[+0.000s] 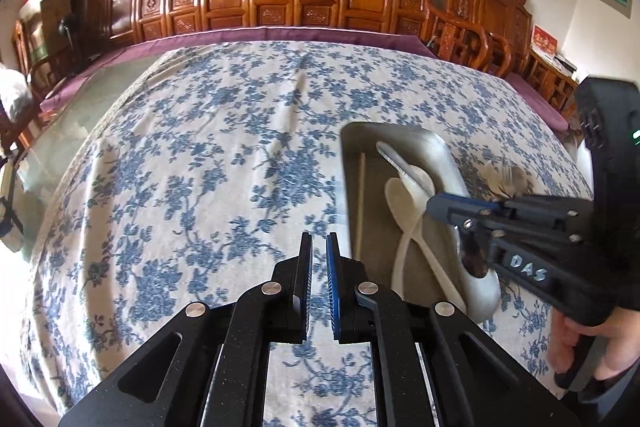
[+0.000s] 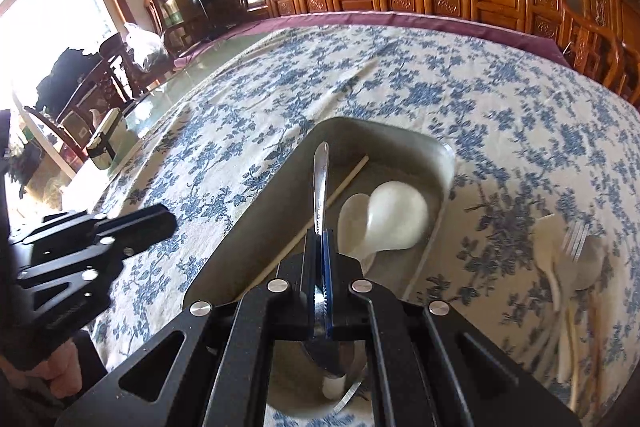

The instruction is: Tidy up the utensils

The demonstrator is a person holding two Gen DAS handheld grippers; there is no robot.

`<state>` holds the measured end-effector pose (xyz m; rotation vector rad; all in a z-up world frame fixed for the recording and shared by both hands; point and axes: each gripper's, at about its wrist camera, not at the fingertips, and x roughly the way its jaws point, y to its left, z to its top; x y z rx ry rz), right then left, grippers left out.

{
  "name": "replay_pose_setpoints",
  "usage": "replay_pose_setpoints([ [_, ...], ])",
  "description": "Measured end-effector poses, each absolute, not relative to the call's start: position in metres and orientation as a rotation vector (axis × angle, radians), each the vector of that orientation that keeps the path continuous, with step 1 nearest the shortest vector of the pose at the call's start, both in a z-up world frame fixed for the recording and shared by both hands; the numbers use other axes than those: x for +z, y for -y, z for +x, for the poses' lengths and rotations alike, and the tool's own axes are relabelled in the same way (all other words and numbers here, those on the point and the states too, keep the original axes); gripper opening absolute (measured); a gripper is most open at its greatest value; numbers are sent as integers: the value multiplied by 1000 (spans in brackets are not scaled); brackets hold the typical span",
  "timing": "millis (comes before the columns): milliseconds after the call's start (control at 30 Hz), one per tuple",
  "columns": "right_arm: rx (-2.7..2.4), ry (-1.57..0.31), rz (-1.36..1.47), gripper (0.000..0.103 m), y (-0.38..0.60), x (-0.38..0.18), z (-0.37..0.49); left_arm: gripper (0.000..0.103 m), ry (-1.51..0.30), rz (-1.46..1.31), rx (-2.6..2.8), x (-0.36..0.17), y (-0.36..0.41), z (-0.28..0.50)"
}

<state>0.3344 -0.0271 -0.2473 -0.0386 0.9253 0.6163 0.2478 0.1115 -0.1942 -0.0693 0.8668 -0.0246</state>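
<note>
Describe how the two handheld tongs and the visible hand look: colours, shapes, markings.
Both tongs are matte black with speckled bodies, triangular cut-outs and round silver bolts. Each has one black and one blue ribbed finger pad. The right body shows raised grey "DAS" lettering and a green light. The hand is bare.

Blurred fork [image 2: 578, 241] beside tray [image 2: 446, 163]

Left tool [image 1: 319, 247]: fingers nearly closed, narrow gap, nothing held, hovering low. Right tool [image 2: 321, 239]: fingers clamped on a metal spoon [image 2: 320, 183], handle pointing forward.
</note>
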Motion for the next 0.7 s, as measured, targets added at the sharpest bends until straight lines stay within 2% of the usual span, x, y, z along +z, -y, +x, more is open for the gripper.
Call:
replay_pose_setpoints([
  [33, 614, -930, -39, 4, 25, -250, 336, 8, -864, -68, -18, -193, -114, 248],
  [67, 611, -936, -38, 4, 22, -252, 337, 15, -860, -66, -13, -193, -115, 247],
  [133, 608, -953, -25, 4, 19, -258, 339, 22, -851, -60, 0, -191, -118, 247],
  [300, 628, -997, 25, 4, 15, -267, 340, 23, -850, -63, 15, -190, -124, 246],
  [400, 644, -1017, 44, 4, 12, -269, 337, 29, -847, -66, 24, -189, -127, 246],
  [600, 659, -1033, 43, 6, 9, -271, 331, 31, -845, -72, 30, -189, -128, 246],
  [700, 667, -1031, 28, 7, 10, -272, 327, 36, -847, -69, 26, -191, -126, 246],
])
